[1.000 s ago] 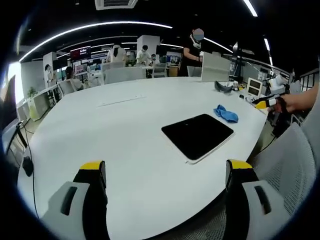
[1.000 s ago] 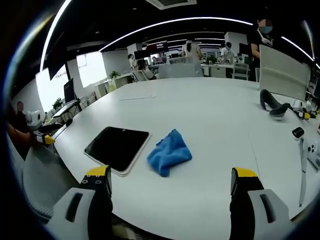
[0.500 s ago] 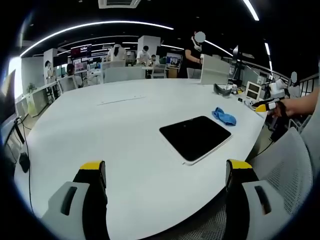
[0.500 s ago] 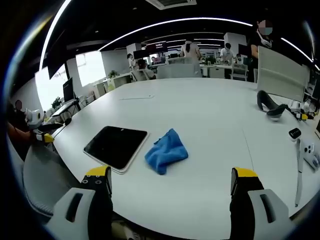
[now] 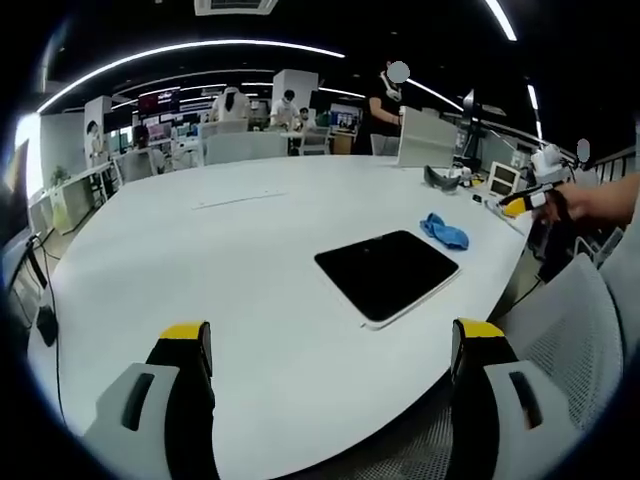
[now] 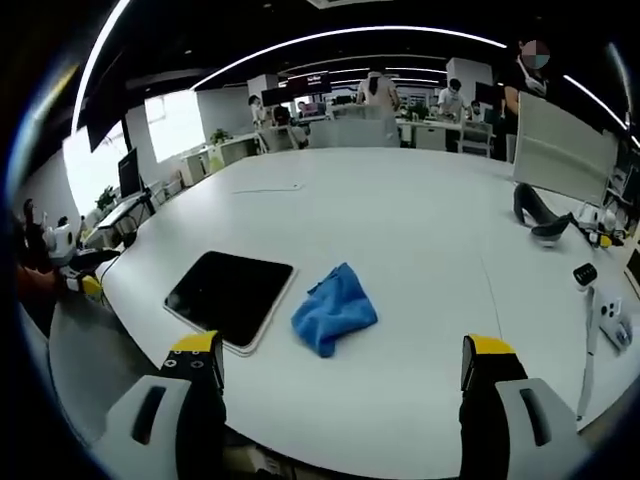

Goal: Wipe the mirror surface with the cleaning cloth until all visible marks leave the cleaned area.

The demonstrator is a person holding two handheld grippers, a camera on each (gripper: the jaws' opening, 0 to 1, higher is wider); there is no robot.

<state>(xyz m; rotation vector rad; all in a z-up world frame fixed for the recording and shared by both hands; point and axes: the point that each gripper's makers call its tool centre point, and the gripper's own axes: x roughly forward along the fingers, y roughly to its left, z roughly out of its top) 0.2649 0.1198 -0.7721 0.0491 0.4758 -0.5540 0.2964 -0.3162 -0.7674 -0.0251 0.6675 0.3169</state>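
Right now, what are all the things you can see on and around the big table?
table: 1, white, spans both views
mirror: 1, dark with pale rim, flat near table edge
cleaning cloth: 1, blue, crumpled beside mirror, apart from it
black curved object: 1, far right of table
chair: 1, grey mesh, at table edge
people: several, far desks
left claw: 1, yellow-tipped, open, over table
right claw: 1, yellow-tipped, open, short of cloth

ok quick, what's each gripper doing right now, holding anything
Left gripper: open, holding nothing, above the white table.
Right gripper: open, holding nothing; the blue cloth lies on the table beside the mirror.
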